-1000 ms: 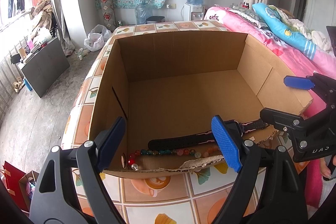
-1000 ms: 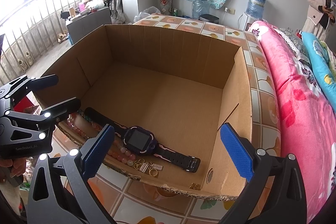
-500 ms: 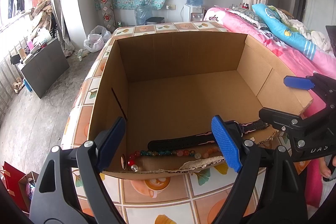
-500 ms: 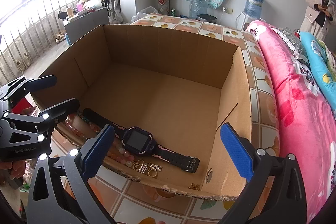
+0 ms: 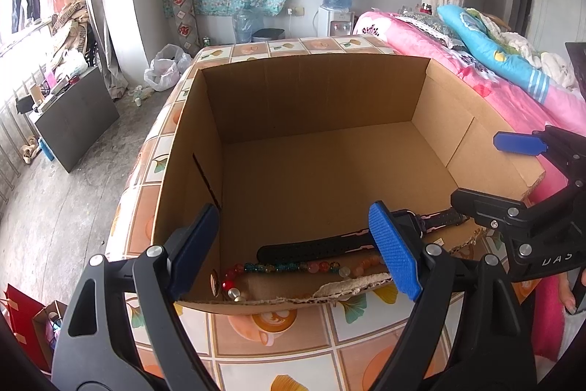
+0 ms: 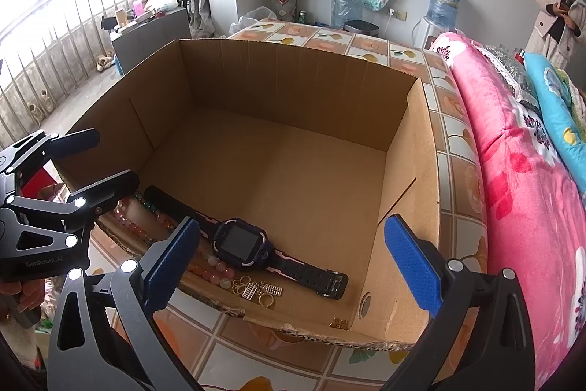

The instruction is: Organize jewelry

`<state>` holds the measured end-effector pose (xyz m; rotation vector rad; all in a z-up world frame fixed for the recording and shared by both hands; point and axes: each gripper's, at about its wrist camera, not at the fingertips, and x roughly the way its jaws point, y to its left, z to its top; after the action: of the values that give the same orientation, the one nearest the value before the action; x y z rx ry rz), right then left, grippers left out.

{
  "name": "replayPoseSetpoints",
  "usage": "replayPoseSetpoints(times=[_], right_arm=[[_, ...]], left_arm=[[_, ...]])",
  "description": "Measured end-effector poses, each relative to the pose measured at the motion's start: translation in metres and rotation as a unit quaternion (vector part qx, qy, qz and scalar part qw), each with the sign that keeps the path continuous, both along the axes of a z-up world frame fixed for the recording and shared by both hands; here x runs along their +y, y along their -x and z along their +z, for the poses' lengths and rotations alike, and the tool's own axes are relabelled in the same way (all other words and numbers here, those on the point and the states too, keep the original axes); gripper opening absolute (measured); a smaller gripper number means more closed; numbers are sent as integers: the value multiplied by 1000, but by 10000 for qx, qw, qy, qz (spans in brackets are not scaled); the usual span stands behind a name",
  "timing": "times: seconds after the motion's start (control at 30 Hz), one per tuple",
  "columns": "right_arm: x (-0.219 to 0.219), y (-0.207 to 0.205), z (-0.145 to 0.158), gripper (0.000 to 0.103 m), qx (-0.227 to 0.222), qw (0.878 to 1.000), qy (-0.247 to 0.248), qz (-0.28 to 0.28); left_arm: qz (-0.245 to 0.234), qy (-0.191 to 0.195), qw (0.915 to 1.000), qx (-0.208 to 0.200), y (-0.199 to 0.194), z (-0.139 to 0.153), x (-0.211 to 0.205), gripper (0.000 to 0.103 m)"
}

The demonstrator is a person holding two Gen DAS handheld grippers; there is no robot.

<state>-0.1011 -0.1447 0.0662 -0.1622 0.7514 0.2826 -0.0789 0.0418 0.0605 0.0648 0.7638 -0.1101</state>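
Nothing has shifted since a second ago: your left gripper (image 5: 296,253) and right gripper (image 6: 293,261) hang open, empty, above the watch (image 6: 240,244) and beads (image 5: 293,267); sorting unstarted.

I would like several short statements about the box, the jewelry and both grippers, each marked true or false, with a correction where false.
1. The purple-faced smartwatch with a black strap lies inside the brown cardboard box. True.
2. The string of coloured glass beads lies along the box's far wall. False: it lies along the torn near edge, beside the watch strap.
3. The left gripper is open and holds nothing. True.
4. The right gripper is shut on the watch. False: its fingers stand wide apart, holding nothing.
5. The small gold rings and charms lie on the box floor near the watch. True.
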Motion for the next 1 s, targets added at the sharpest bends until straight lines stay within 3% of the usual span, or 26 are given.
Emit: replayPoseSetpoints(times=[0.43,1.0], right_arm=[[0,5,0,98,-150,9999,-41,-15],[1,1,1,98,13,10000,5,-10]], left_arm=[[-47,0,10000,35,-1,0,3,80],[-56,3,10000,46,-2,0,3,80]])
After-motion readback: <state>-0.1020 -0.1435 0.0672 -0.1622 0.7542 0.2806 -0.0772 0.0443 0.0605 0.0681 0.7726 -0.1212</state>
